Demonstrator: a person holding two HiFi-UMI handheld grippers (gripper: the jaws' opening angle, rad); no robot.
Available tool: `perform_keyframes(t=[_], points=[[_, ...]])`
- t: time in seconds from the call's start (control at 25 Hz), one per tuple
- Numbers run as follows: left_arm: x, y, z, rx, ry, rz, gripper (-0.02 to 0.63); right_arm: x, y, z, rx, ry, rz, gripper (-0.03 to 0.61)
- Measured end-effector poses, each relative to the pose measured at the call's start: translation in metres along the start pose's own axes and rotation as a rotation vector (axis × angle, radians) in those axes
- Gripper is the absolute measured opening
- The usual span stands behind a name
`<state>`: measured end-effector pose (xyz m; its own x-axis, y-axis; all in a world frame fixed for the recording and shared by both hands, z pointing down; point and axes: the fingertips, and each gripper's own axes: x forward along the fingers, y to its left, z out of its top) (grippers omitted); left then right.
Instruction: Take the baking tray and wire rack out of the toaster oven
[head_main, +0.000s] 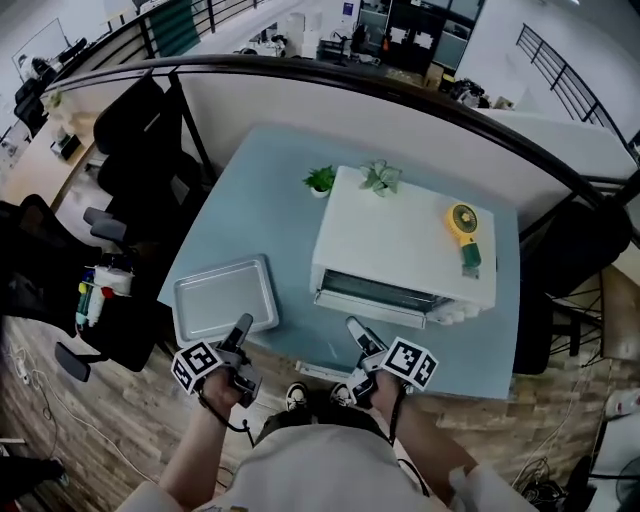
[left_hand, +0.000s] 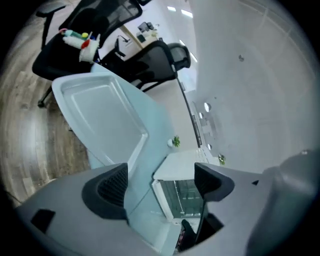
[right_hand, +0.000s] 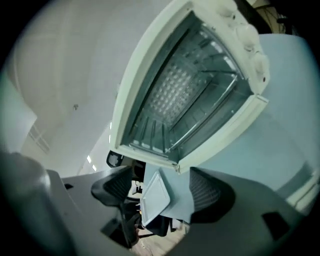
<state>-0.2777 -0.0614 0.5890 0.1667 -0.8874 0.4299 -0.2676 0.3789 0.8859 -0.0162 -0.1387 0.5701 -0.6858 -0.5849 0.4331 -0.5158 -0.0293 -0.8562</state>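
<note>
baking tray (head_main: 224, 298) lies out on the table (head_main: 270, 190), just beyond your left gripper (head_main: 240, 330): jaws apart, empty. right gripper (head_main: 357, 330): jaws apart, empty, nearer the toaster oven (head_main: 405, 240). wire rack (right_hand: 205, 112) looks still inside, just beyond it, long axis left-right.

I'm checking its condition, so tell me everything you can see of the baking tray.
The baking tray is a pale, silvery, metal-looking rectangle with rounded corners and a raised rim. It is empty and lies flat on the blue-grey table, left of the toaster oven and apart from it, near the front edge. Only the table seems to touch it.
</note>
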Motion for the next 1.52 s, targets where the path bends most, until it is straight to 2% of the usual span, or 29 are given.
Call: perform_keyframes(t=[0.2,0.36,0.6,0.72,0.84,0.92,1.2,1.32,1.4,1.52], points=[[0.03,-0.058,-0.043,0.034,0.071,-0.127,0.42,-0.054,-0.002,0.043,0.057,-0.187,0.086,0.36],[0.043,-0.087,-0.078,0.071,0.135,-0.176,0.42,-0.09,-0.01,0.063,0.085,-0.287,0.099,0.345],[0.064,-0.106,-0.114,0.04,0.18,-0.222,0.42,-0.116,-0.036,0.071,0.168,-0.366,0.076,0.336],[0.074,-0.111,-0.124,0.058,0.196,-0.232,0.42,-0.123,-0.05,0.079,0.244,-0.449,0.078,0.305],[0.092,-0.115,-0.138,0.075,0.225,-0.289,0.42,-0.123,-0.057,0.087,0.275,-0.49,0.081,0.313],[0.108,-0.109,-0.145,0.043,0.234,-0.302,0.42,-0.117,-0.058,0.091,0.28,-0.5,0.086,0.313],[0.162,-0.089,-0.154,-0.037,0.162,-0.297,0.411,-0.083,-0.084,0.111,0.339,-0.535,0.148,0.303],[0.183,-0.083,-0.158,-0.059,0.156,-0.31,0.389,-0.066,-0.109,0.123,0.346,-0.56,0.127,0.285],[0.196,-0.08,-0.161,-0.096,0.152,-0.331,0.344,-0.055,-0.126,0.132,0.357,-0.576,0.108,0.278],[0.215,-0.074,-0.164,-0.139,0.144,-0.357,0.324,-0.039,-0.143,0.143,0.383,-0.591,0.097,0.254]])
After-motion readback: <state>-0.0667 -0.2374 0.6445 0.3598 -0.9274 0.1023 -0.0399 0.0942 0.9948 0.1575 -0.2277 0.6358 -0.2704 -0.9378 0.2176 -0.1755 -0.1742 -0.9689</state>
